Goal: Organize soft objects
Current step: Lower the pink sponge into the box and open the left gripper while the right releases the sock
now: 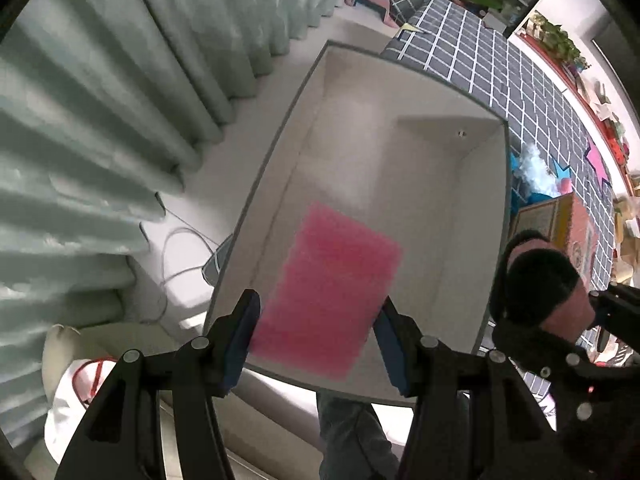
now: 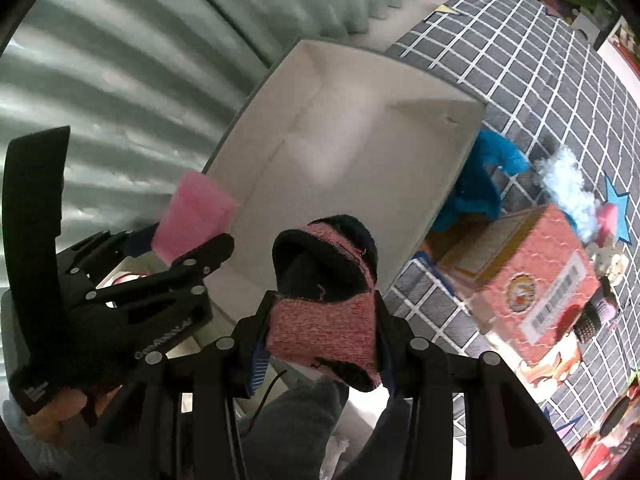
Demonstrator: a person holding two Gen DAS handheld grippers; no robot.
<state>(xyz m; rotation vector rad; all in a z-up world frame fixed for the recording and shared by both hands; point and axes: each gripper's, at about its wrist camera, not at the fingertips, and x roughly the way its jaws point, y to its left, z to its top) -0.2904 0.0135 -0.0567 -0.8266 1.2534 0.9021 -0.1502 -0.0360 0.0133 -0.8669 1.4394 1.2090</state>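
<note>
Jaws both loaded: your left gripper clamps the pink sponge, your right gripper the red-black sock; the empty box lies directly below.

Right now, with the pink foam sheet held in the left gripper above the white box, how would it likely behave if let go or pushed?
The pink foam sheet stands flat out from the left gripper without drooping, so it is probably fairly stiff yet light. Its textured surface suggests it would not slip easily. Released over the white box, it would likely drift and land flat rather than roll.
</note>
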